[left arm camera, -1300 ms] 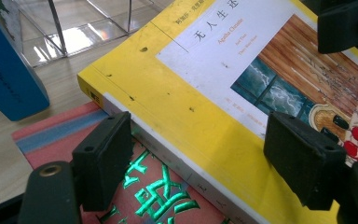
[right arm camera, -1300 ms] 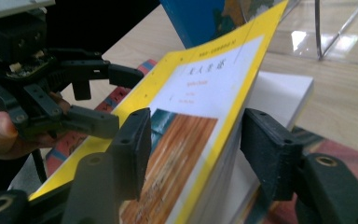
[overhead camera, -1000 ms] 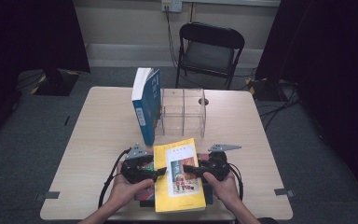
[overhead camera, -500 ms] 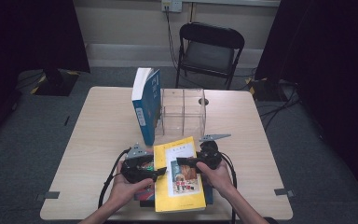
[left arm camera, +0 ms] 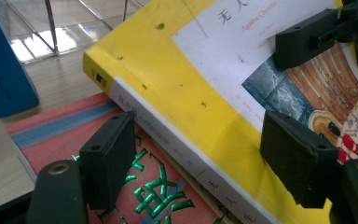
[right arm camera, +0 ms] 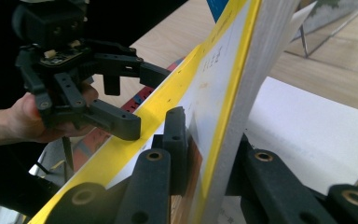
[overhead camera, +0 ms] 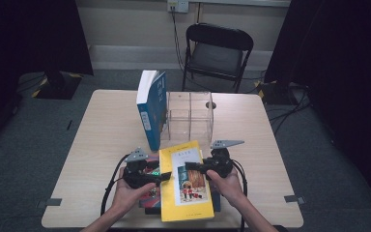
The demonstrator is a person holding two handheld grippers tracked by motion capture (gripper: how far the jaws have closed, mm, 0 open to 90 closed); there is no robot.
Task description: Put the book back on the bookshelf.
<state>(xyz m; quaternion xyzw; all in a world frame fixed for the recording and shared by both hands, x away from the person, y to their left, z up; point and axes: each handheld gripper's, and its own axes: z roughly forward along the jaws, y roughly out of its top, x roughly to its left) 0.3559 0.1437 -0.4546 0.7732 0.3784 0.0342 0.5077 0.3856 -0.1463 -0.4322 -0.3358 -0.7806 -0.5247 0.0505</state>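
High view: the yellow book (overhead camera: 186, 186) lies on a red book (overhead camera: 150, 192) at the table's (overhead camera: 101, 140) near edge. Right gripper (overhead camera: 193, 167), jaws just closing, clamps its page edge; left gripper (overhead camera: 162, 177) straddles its spine, jaws apart, pads not pressing.

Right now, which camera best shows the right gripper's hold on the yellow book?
The right gripper view: the right gripper has its jaws clamped on the yellow book along its page edge. The high view shows that gripper reaching over the cover; the left gripper view shows one of its jaws above the cover.
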